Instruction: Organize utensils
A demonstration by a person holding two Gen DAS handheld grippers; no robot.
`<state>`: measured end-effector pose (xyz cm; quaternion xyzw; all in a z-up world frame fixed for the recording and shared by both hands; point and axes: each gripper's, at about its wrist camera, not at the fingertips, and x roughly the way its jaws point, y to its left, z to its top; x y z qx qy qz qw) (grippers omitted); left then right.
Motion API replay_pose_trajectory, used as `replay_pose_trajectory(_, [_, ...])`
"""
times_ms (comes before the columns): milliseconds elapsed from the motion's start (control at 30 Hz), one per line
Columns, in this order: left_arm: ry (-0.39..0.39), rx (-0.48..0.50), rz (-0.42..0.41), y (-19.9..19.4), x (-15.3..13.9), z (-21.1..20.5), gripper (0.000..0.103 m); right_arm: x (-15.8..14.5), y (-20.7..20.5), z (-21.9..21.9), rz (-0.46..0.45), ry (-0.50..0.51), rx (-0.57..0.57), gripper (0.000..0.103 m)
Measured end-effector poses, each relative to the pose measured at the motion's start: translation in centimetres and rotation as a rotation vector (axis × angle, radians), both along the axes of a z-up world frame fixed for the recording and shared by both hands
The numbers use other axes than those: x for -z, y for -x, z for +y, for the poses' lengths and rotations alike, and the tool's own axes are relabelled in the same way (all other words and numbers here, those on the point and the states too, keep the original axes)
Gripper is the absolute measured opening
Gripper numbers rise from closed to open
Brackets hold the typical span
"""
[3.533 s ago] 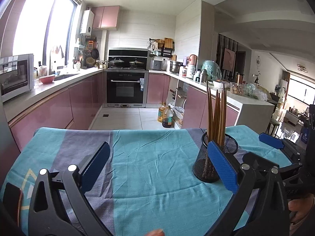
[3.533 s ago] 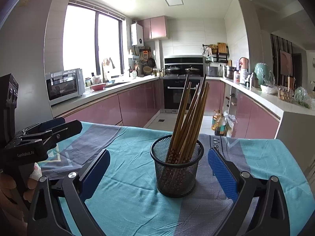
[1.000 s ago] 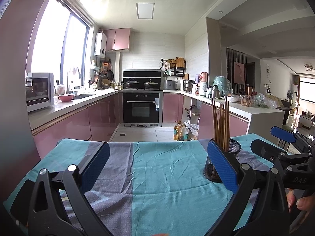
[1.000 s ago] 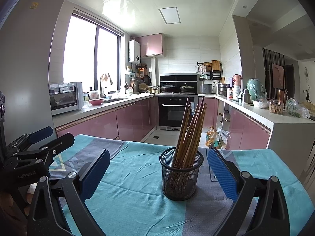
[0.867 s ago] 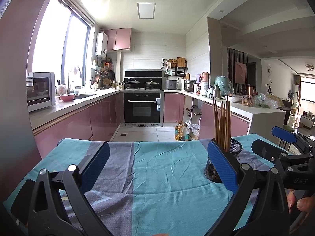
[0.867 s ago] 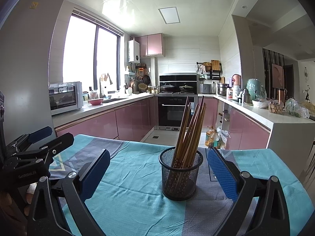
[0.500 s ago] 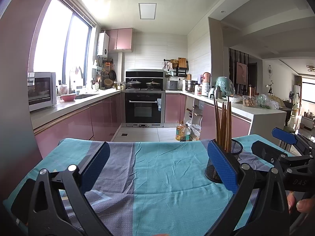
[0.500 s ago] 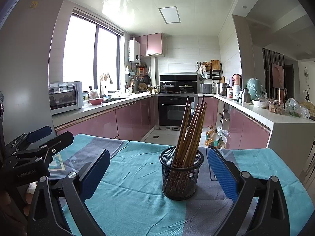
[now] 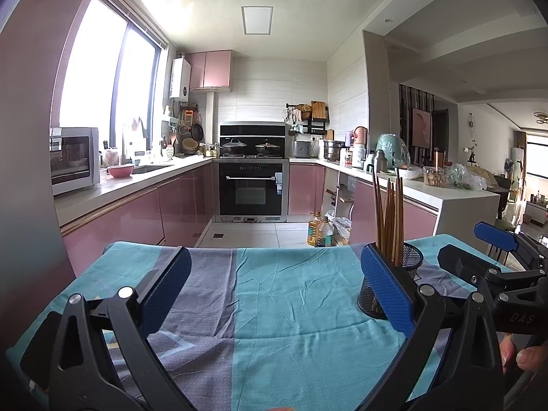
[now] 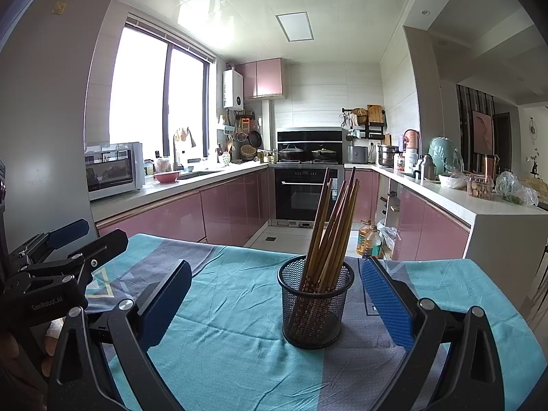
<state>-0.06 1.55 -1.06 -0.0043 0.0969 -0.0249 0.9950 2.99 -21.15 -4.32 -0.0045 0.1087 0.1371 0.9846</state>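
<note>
A black mesh cup [image 10: 314,308] stands on the cloth-covered table [image 10: 222,325] and holds several brown wooden chopsticks [image 10: 334,226], upright and leaning right. My right gripper [image 10: 274,294] is open and empty, a little before the cup, which sits between its blue pads. My left gripper [image 9: 274,287] is open and empty over bare cloth; in its view the cup [image 9: 411,267] and chopsticks [image 9: 388,219] show just behind its right pad. Each gripper shows at the other view's edge: the right one [image 9: 493,263], the left one [image 10: 65,250].
The table carries a teal and grey cloth [image 9: 291,308]. Beyond its far edge lie a kitchen floor with oil bottles [image 9: 320,231], pink cabinets [image 9: 137,215], an oven [image 9: 251,191] and a white counter [image 10: 479,212] at the right.
Both views have drawn back and levelled a little since 3.5 s ago, so the cup sits farther off. Over the last second almost nothing moved. Both grippers stayed open.
</note>
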Motion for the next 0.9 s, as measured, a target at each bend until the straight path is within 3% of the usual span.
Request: replay_pose_trajectory(900, [-0.003, 0.003, 0.004, 0.01, 0.04, -0.14, 0.097, 0.17, 0.19, -0.01, 0.001, -0.005, 0.004, 0.096])
